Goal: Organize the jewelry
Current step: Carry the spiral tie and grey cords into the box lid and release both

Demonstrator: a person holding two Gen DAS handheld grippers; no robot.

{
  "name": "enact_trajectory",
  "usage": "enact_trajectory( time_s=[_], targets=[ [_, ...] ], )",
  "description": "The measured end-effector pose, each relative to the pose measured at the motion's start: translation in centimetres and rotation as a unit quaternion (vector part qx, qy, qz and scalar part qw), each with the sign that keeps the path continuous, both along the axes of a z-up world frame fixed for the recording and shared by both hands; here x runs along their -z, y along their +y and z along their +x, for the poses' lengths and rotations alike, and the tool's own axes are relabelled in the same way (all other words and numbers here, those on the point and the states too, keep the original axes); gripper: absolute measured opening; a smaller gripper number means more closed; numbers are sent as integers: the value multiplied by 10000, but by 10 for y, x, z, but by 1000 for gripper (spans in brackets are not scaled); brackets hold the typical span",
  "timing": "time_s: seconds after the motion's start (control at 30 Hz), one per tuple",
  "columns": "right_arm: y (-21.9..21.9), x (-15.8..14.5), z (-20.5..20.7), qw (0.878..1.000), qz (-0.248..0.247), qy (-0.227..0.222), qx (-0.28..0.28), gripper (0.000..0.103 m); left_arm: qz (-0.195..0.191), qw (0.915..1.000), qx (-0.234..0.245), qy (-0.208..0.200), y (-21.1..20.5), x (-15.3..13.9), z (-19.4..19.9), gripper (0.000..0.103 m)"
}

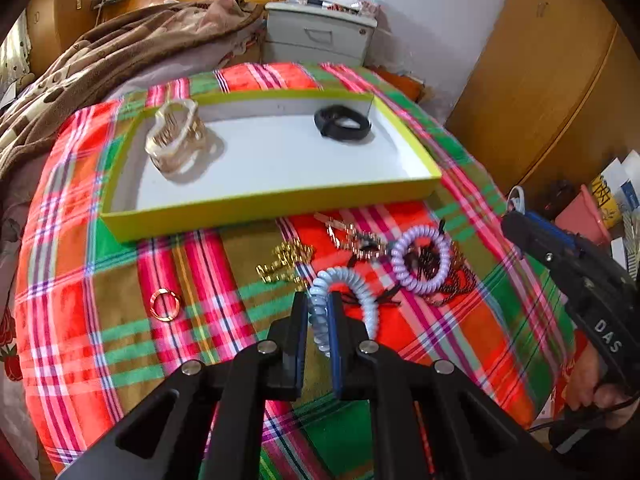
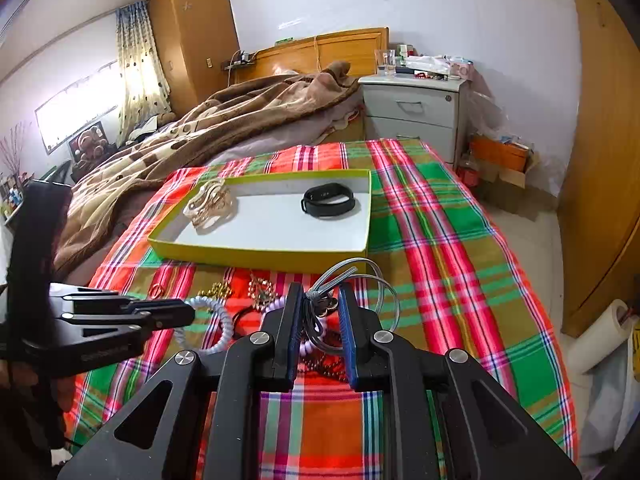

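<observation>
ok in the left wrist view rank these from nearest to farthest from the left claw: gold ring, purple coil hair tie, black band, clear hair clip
1. gold ring, on the cloth just left of the left claw
2. purple coil hair tie, on the cloth, ahead to the right
3. and 4. clear hair clip at the tray's left end and black band at its far right: too close to call.
</observation>
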State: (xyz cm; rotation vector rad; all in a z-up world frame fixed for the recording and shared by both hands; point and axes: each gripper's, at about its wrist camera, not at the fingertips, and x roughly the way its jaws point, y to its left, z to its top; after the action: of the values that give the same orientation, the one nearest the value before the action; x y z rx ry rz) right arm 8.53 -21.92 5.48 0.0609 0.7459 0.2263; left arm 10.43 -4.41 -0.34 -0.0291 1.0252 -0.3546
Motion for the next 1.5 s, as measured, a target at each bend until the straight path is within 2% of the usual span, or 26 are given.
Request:
enact_trajectory(
  time_s=[0.4,0.67,0.9,1.1,1.33,1.5],
  targets=[
    [8,-14,24,9997,-149,-155,-79,18,-193,9990,-183,-361,17,-34,18,10],
    [19,-26,50,9990,-331,-220,-212,18,-318,9975,-258,-580,26,-54,51,10],
    [27,-16,80,9988,-385,-43,-306,18,-396,9965,-309,-669,29,-62,86,10],
    [31,-3,108,9984,-384,197,-375,18,-469,9967,-366,-554,32,-54,119,10],
    [35,21,135,9964,-160,622,-559,18,-468,9974,-468,-286,31,-31,156,10],
    [39,40,145,9934,-228,893,-686,18,-462,9972,-572,-133,34,-16,172,10]
  ],
)
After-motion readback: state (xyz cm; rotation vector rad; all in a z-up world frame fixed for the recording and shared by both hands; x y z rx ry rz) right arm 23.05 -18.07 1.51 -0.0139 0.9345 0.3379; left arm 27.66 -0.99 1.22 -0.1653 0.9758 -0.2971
